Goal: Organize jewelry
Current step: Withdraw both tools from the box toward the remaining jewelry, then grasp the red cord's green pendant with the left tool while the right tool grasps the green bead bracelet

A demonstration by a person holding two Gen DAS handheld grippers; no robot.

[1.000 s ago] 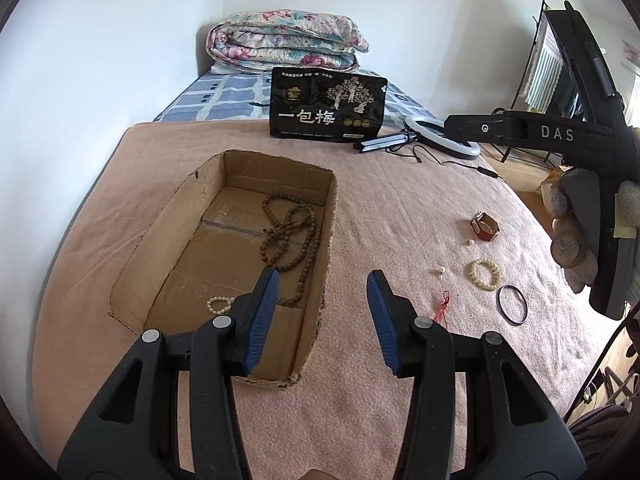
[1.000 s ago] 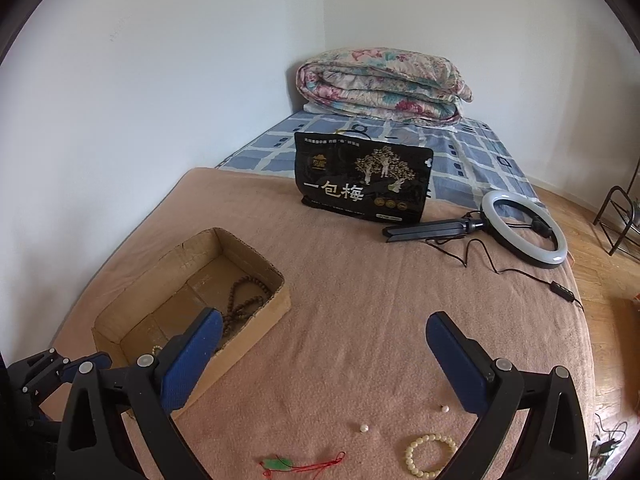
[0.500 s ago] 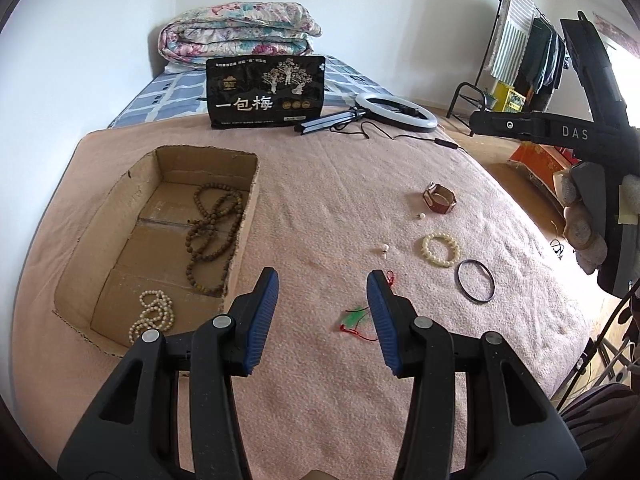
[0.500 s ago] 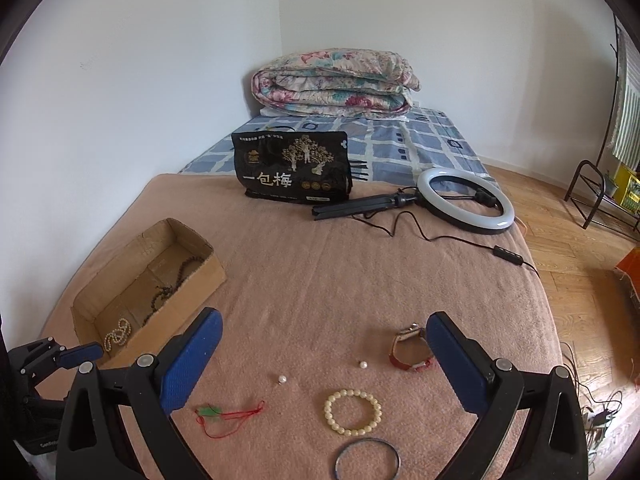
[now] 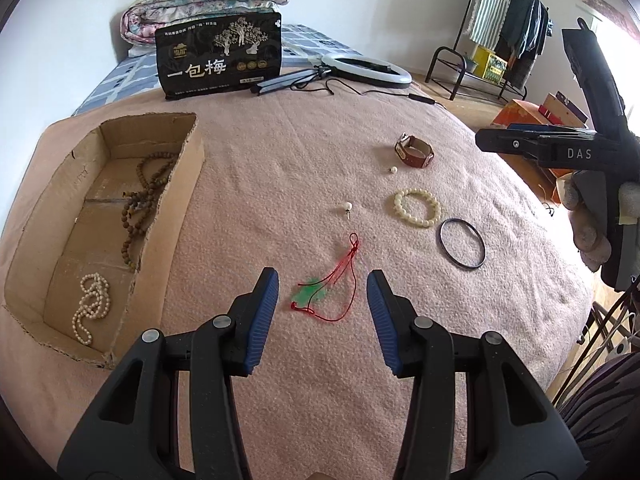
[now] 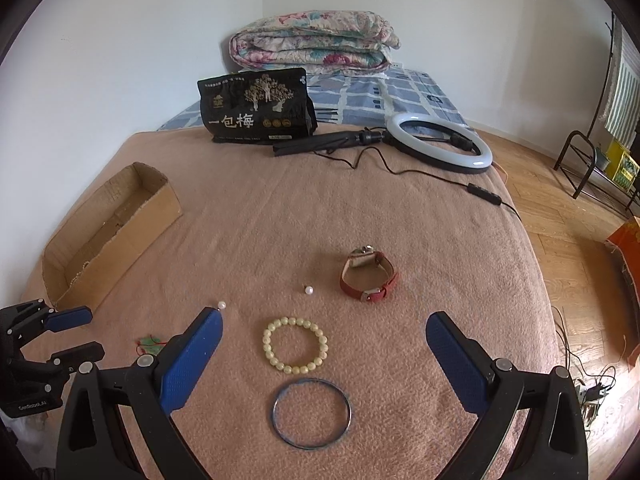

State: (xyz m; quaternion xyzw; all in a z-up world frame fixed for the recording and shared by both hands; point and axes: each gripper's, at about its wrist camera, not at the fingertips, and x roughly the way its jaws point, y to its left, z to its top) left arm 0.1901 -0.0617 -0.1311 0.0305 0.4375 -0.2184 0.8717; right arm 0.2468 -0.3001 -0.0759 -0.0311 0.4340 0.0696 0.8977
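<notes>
A bed [image 6: 400, 216] with a pink blanket fills a white-walled room. A cardboard box [image 5: 176, 208] at its left side holds brown beads [image 5: 144, 196] and a pearl strand [image 5: 91, 307]. Loose on the blanket lie a red cord with a green charm [image 5: 328, 294], a cream bracelet [image 6: 295, 344], a dark bangle [image 6: 311, 413], a watch [image 6: 368, 276] and two pearls. The left hand-held gripper [image 5: 322, 312] hangs open over the cord; the right hand-held gripper [image 6: 324, 356] hangs open wide over the bracelet, both empty.
</notes>
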